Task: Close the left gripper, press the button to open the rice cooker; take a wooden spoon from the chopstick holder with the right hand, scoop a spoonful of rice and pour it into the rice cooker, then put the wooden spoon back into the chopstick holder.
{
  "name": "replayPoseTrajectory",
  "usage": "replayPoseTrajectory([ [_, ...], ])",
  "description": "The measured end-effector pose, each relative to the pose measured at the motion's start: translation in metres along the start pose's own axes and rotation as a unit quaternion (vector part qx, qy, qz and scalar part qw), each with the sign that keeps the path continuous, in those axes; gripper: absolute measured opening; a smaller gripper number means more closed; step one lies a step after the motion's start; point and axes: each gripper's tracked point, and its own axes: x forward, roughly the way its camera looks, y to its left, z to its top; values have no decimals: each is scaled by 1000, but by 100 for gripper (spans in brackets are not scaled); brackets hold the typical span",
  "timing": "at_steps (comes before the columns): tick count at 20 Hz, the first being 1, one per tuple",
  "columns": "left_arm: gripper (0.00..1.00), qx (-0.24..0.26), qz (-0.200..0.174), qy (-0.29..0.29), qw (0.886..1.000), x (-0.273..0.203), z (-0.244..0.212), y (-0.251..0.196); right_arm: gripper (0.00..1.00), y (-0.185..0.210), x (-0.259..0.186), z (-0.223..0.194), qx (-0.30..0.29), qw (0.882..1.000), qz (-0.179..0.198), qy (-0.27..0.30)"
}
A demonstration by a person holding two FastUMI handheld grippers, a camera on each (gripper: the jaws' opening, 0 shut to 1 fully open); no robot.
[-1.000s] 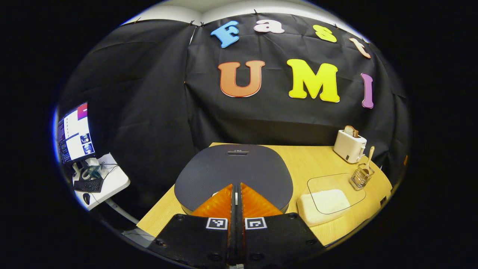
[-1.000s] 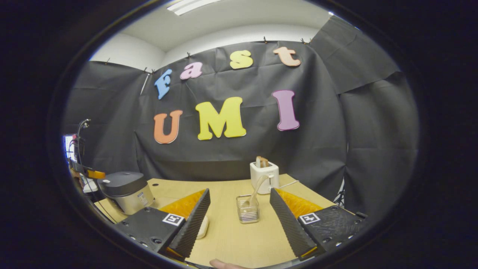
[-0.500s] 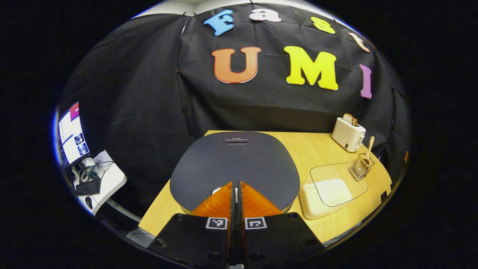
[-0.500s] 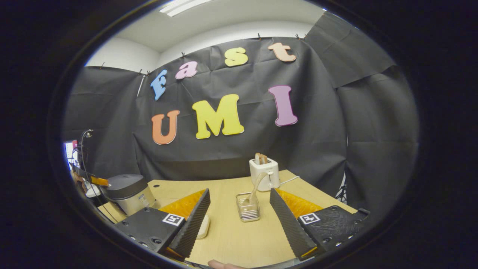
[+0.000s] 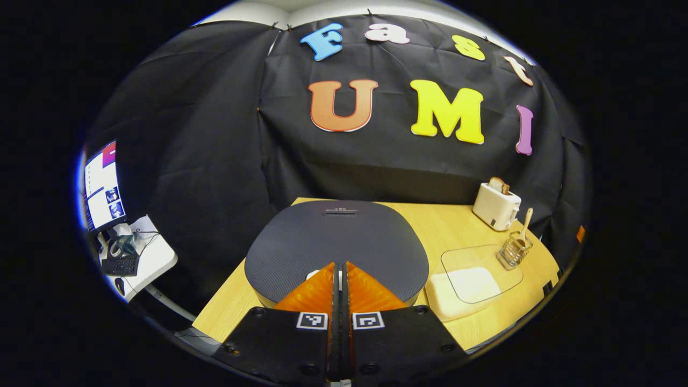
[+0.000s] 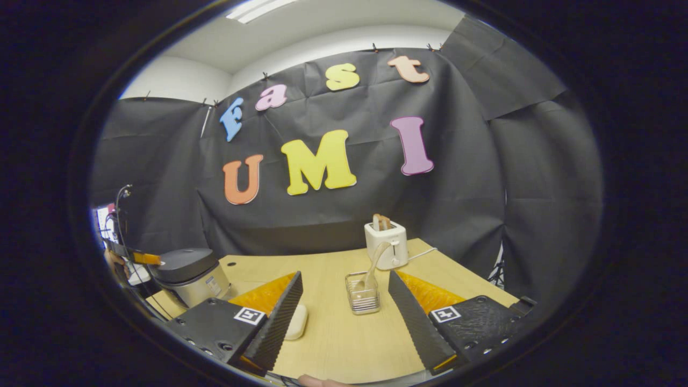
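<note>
Your left gripper [image 5: 339, 269] is pressed together over the button [image 5: 316, 274] at the rice cooker [image 5: 336, 244] lid's 6 o'clock edge; the lid is still down. Your right gripper [image 6: 345, 301] is spread wide, with the wooden spoon [image 6: 373, 263] untouched in the chopstick holder [image 6: 363, 293] at 12 o'clock. Scooping, pouring and returning remain.

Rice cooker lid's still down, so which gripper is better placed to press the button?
Left. The left gripper is shut, its tips right at the pale button on the rice cooker. The right gripper is open, facing the chopstick holder well away.
</note>
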Motion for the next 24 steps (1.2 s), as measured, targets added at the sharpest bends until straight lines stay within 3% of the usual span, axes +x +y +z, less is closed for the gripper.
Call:
replayPoseTrajectory([
  [3,11,6,8,-49,999,-11,31,-13,96,2,2,-3,5,1000,2,7],
  [6,66,29,12,-94,995,-26,53,-32,96,5,5,-9,5,1000,6,16],
  [8,100,46,41,-110,992,-39,54,-33,96,7,7,-11,0,1000,9,18],
  [11,96,43,30,-104,993,-46,38,-62,96,4,15,-17,-2,1000,2,25],
  [13,100,42,28,-114,992,-48,30,-73,92,6,21,-27,0,999,1,38],
  [14,100,43,24,-119,992,-49,27,-80,96,8,24,-32,-1,999,2,43],
  [15,100,45,18,-125,991,-50,24,-88,92,8,28,-35,-3,999,1,47],
  [16,100,47,13,-129,990,-50,20,-94,96,7,32,-39,-6,999,-1,50],
  [18,100,48,5,-134,990,-50,16,-106,92,9,39,-47,-13,998,3,54],
  [21,100,46,-19,-144,988,-49,14,-127,92,10,56,-52,-22,998,6,56],
  [22,100,44,-27,-143,988,-48,12,-131,96,10,63,-54,-27,998,7,56],
  [23,95,44,-35,-141,988,-47,8,-135,92,10,70,-54,-29,998,4,58],
  [24,100,45,-42,-141,988,-48,6,-138,92,8,78,-56,-30,998,1,61],
])
